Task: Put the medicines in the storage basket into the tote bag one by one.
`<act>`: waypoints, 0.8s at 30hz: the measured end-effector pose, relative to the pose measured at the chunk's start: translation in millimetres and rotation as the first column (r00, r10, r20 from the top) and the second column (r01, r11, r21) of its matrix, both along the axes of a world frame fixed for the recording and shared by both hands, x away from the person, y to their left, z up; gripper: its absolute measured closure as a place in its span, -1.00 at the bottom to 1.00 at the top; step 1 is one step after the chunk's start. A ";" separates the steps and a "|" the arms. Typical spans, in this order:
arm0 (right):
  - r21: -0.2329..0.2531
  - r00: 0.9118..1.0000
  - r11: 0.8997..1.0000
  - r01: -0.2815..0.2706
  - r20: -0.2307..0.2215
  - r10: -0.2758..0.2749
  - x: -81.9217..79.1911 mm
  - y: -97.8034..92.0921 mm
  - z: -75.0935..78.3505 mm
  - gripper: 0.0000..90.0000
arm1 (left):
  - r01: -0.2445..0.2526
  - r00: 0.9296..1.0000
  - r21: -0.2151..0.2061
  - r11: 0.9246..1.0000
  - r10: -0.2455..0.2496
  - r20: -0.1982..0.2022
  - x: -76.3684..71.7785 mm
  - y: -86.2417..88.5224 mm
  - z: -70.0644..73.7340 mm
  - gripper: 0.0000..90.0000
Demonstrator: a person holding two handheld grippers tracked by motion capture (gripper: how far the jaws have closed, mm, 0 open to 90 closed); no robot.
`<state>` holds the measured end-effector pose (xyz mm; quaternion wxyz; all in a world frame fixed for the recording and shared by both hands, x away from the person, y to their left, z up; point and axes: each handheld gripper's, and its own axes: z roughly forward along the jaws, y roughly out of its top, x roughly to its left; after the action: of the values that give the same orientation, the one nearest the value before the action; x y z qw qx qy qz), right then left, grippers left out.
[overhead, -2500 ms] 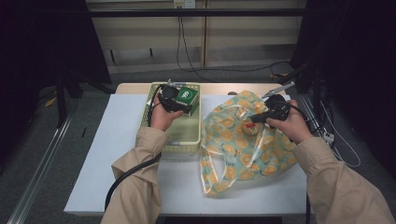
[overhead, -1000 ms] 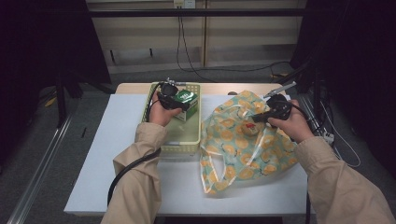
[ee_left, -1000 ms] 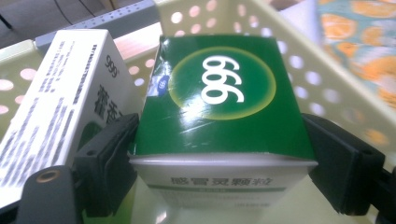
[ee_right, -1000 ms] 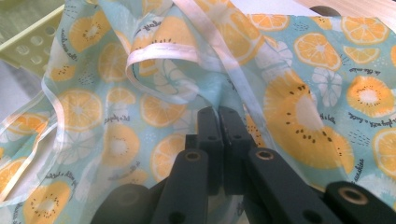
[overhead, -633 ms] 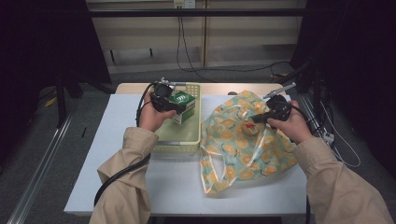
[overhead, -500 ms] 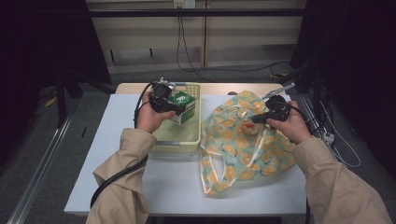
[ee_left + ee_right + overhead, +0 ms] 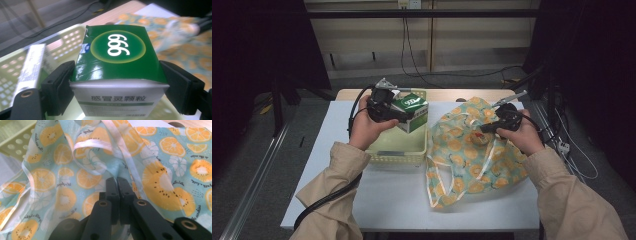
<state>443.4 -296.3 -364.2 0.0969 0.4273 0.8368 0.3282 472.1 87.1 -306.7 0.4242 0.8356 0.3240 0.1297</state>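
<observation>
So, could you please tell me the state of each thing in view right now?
Green box: clamped between the left gripper's jaws, lifted above the basket.
Left gripper: shut on the green box.
Right gripper: jaws shut, pinching the bag.
Fruit-print bag: crumpled on the table.
Yellow basket: on the table, beside the bag.

Over the white table (image 7: 337, 200), the left gripper (image 7: 393, 114) grips a green and white medicine box (image 7: 412, 111), held above the far end of a pale yellow plastic basket (image 7: 399, 150). To the right, a translucent bag printed with orange slices (image 7: 472, 155) lies spread on the table, touching the basket's side. The right gripper (image 7: 486, 128) rests on the bag's upper part, jaws pointing toward the basket. Both arms wear beige sleeves (image 7: 332, 190). Black cables (image 7: 412, 50) hang down the wall behind.
</observation>
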 end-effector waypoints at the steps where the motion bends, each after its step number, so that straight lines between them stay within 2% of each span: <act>1: 0.003 1.000 1.000 0.000 0.002 0.000 0.3 0.4 -0.1 0.98 | 0.017 1.000 -0.006 1.000 -0.017 0.004 -5.6 -3.2 3.1 -0.62; 3: 0.012 1.000 1.000 -0.002 0.007 0.001 0.5 0.7 0.1 0.98 | 0.040 0.999 -0.005 0.999 -0.040 0.020 -15.2 -9.2 7.5 -0.62; 7: 0.026 1.000 1.000 0.006 0.010 -0.006 0.4 -0.8 1.3 0.98 | 0.097 0.995 -0.041 0.994 -0.096 0.036 -33.0 -23.1 12.7 -0.62; 12: 0.033 1.000 0.999 0.008 0.012 -0.008 -0.6 -1.3 2.3 0.98 | 0.172 0.984 -0.050 0.984 -0.170 0.049 -51.2 -45.6 10.2 -0.62; 16: 0.034 1.000 0.999 0.007 0.016 -0.007 -2.2 -0.1 4.5 0.98 | 0.215 0.976 -0.065 0.974 -0.213 0.035 -60.2 -64.3 0.1 -0.62; 18: 0.032 1.000 0.999 0.005 0.019 -0.005 -3.2 0.7 5.5 0.98 | 0.225 0.974 -0.045 0.973 -0.224 0.025 -62.5 -73.0 -6.5 -0.62; 24: 0.026 1.000 1.000 0.002 0.025 -0.003 -6.0 -0.8 9.0 0.98 | 0.252 0.968 -0.026 0.967 -0.252 0.008 -65.9 -95.6 -28.0 -0.62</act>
<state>437.4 -297.1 -355.1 0.1022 0.4254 0.8307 0.3443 406.2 -8.5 -334.8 0.4489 0.8640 0.2162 0.0723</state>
